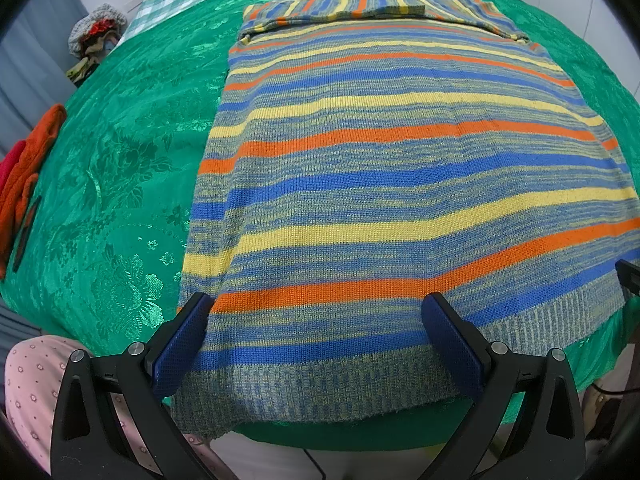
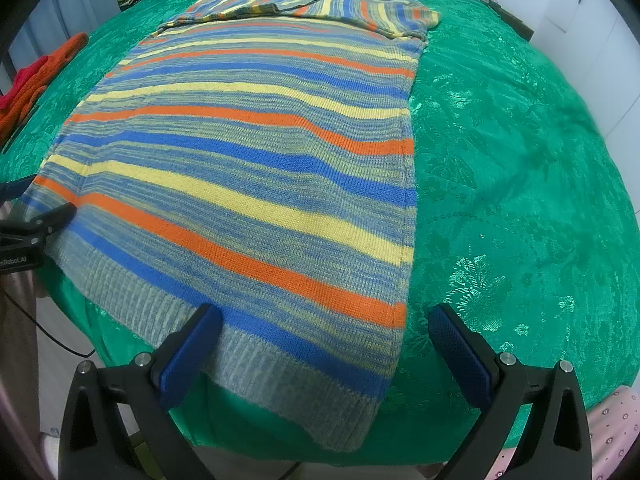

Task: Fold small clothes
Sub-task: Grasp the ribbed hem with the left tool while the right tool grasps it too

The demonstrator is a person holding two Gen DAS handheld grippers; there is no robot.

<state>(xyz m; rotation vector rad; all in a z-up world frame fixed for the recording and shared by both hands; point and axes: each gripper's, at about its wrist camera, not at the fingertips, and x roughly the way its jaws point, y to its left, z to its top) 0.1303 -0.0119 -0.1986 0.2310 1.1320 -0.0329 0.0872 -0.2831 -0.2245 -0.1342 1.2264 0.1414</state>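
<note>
1. One green brocade cloth (image 1: 120, 184) covers the table, giving a flat bed for folding.
2. One striped knit sweater (image 1: 392, 168) lies flat at the centre, sleeves already turned in at the far end, ribbed hem hanging over the near edge, apparently within reach for the next fold.
3. An orange-red garment pile (image 1: 24, 184) waits at the far left.
4. Two tools: left gripper (image 1: 320, 344) and right gripper (image 2: 324, 352), both spread wide, straddling the hem's corners, pinching nothing.
</note>
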